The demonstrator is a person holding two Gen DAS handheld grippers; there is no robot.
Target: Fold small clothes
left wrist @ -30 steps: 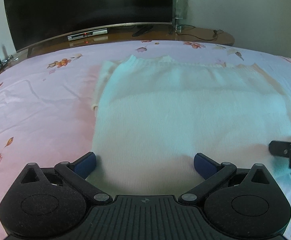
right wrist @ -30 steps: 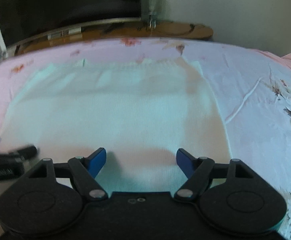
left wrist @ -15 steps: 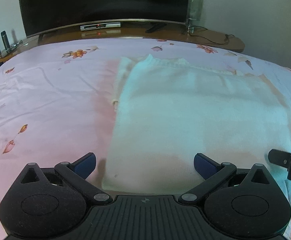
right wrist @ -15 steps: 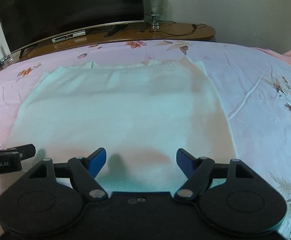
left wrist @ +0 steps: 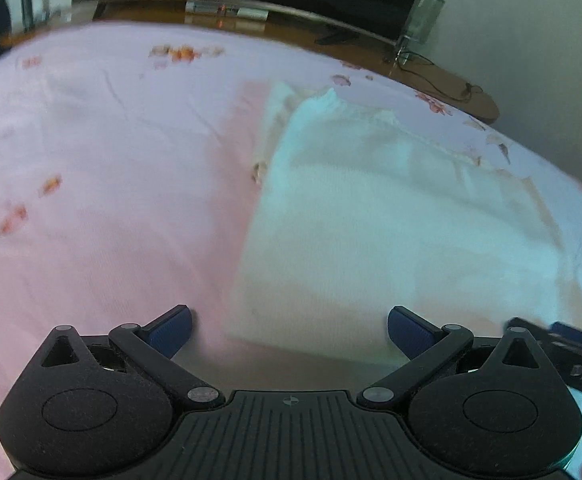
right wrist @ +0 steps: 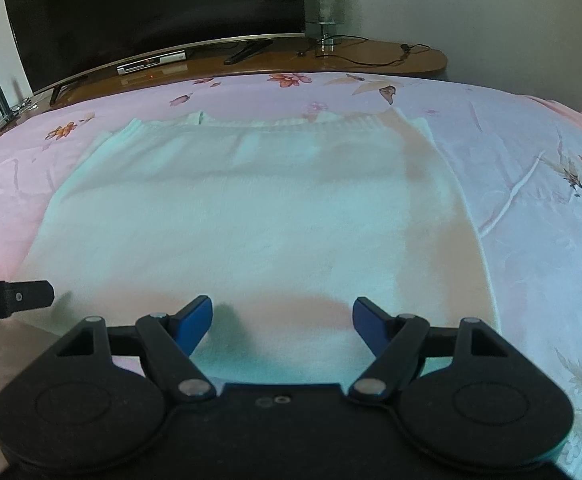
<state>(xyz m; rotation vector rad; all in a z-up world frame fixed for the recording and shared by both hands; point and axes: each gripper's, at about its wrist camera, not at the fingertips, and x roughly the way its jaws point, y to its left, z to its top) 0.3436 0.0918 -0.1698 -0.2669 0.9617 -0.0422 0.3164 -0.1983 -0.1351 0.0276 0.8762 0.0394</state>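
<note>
— Where's the sweater?
— The white knit sweater (right wrist: 247,216) lies flat on the bed (right wrist: 531,184), spread over the pink floral sheet, its near hem towards both tools.
— And the tools?
— The left hand-held gripper (left wrist: 289,330) hangs over the sweater's near left corner, jaws wide, gripping nothing. The right hand-held gripper (right wrist: 283,322) sits above the near hem, jaws also wide and empty.
— Beyond the bed?
— A television (right wrist: 151,12) on a wooden surface (right wrist: 371,60).
</note>
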